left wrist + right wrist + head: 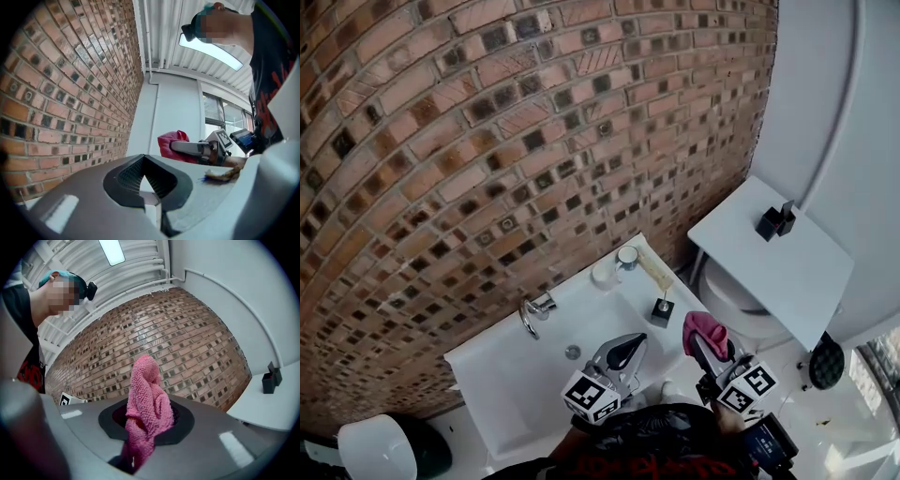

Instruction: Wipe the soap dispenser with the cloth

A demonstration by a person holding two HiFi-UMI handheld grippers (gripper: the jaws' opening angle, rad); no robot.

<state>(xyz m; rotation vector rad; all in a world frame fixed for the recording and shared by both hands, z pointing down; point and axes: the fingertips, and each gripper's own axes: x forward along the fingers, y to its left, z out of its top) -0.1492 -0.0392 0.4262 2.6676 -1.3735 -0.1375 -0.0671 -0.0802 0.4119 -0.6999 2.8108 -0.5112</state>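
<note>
Closest to the lens, my left tongs (632,344) reach over the front right part of the white sink (492,370). Their jaws are pressed together with nothing between them. My right tongs (700,339) hang just off the sink's right edge, between it and the toilet (727,292). They are clamped on a bunched pink cloth (705,325) that stands up out of the jaws.

The soap dispenser (663,311), a small dark pump bottle, stands upright on the sink's right rim. It is just beside the cloth and not touching it.

Farther back along that rim lies a pale yellowish bar (655,270). At the back right corner stand a metal-topped cup (627,257) and a white round piece (604,274). A chrome tap (538,309) sits at the sink's back edge, against the brick wall (487,141). A white shelf (787,272) above the toilet carries a small black object (775,221) near its far edge.
</note>
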